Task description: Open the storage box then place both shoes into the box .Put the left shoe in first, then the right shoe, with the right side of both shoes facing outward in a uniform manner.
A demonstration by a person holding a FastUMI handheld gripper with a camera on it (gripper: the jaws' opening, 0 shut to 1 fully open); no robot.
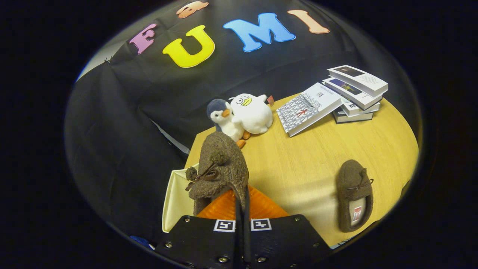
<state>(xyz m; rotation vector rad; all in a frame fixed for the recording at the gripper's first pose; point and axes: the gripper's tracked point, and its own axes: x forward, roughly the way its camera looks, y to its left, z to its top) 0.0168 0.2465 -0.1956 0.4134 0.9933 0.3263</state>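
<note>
My gripper (242, 209) is shut on the rim of a brown felt shoe (220, 168) with pom-pom laces, which hangs lifted just ahead of the fingers, toe pointing away. Under the shoe and fingers lies an orange ribbed surface (261, 207), apparently part of the storage box. A cream-white panel (175, 198) stands beside it at the table's near left edge. The second brown shoe (354, 194) rests flat on the wooden table (317, 157) to the right of the fingers, its opening turned toward me.
Two plush toys, a penguin (224, 121) and a white duck (252, 112), sit beyond the held shoe. A patterned book (308, 108) leans against a stack of books (356, 93) at the far right. Black cloth hangs behind and left of the table.
</note>
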